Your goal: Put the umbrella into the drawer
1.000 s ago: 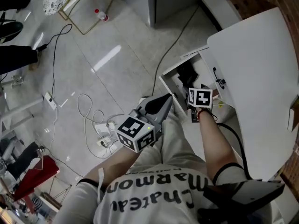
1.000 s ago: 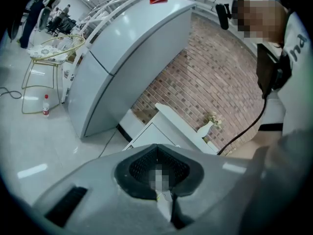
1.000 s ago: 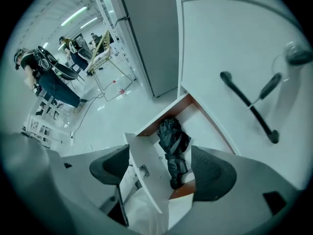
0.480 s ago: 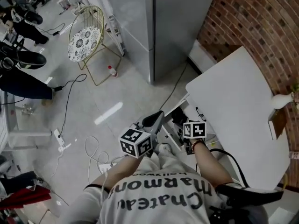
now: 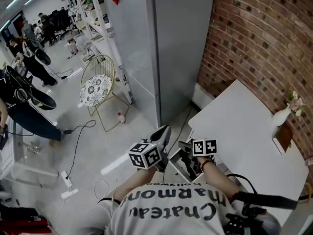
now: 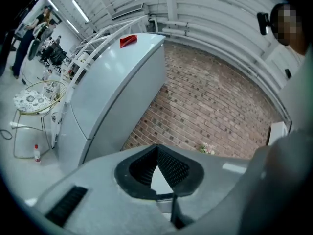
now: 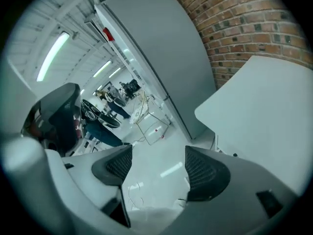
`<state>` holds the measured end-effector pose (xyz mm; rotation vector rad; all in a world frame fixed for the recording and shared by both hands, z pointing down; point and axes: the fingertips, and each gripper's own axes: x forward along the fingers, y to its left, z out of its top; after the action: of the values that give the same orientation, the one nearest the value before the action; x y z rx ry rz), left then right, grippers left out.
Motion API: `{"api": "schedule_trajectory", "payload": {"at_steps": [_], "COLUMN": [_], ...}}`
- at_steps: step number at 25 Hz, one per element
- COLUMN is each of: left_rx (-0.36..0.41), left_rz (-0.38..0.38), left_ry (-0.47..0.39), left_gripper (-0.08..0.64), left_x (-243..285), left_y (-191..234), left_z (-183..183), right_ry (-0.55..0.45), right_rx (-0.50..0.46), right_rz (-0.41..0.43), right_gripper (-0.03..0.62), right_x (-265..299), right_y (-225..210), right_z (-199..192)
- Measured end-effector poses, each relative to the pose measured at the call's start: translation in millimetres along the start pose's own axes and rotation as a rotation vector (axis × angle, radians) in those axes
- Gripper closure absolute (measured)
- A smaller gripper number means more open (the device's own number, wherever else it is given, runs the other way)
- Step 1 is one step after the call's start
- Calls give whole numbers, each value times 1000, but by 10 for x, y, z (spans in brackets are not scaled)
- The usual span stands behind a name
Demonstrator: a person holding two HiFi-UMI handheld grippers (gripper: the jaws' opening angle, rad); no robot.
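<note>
Two grippers: left gripper (image 6: 157,151) fingers together on nothing; right gripper (image 7: 154,166) fingers apart, empty.
Change: both have drawn back toward the body, so placing looks done.
Location: umbrella (image 5: 186,156), seemingly the dark shape below the fingers, in the open drawer (image 5: 173,168).
Textures: ribbed black pads (image 7: 205,173); smooth white table (image 5: 244,131).

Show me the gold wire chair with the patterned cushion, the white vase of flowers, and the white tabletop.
Gold wire chair (image 5: 96,89): head view, on its patterned seat cushion.
White vase of flowers (image 5: 282,116): head view, on the vase body.
White tabletop (image 5: 244,131): head view, on its bare middle.
</note>
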<state>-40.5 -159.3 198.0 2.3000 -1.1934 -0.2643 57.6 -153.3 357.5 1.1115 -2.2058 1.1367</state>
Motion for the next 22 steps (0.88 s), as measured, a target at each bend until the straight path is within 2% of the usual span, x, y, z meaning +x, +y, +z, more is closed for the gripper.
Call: {"api": "schedule_trajectory", "payload": {"at_steps": [3,6,13,14,15,16,19,22], "left_rx": [14,41,108,119,129,142,179,184], "left_rz": [-26,-46,-121,-134,-147,-159,-187,-207], "left_ry": [-35,-60,-99,-106,-113,-119,-139,-168], "left_gripper": [546,545,545,545,545,546,545,545], "left_x": [25,54,224,252,278,304,380,422], "left_y": [-104,-183,-410,-450,-492,-534,-640,-708], "left_z": [202,356,755,820,886,953,1140,1284], "right_ry": [-90,-170,-454,-496,-539,-579,-672,-742], "right_rx": [16,-19,-85,-100,-115,-127,-159,-188], "right_rz": [39,50,106,103,97,89,87,67], "right_gripper": [249,250,268,293,362,459,471,472], "right_x": [-144,-329,-950,-1063,-1181,-1295,-1599,-1864], "right_y": [138,224,507,547,581,608,694,714], "right_z": [289,545,1437,1570,1696,1811,2084,2259]}}
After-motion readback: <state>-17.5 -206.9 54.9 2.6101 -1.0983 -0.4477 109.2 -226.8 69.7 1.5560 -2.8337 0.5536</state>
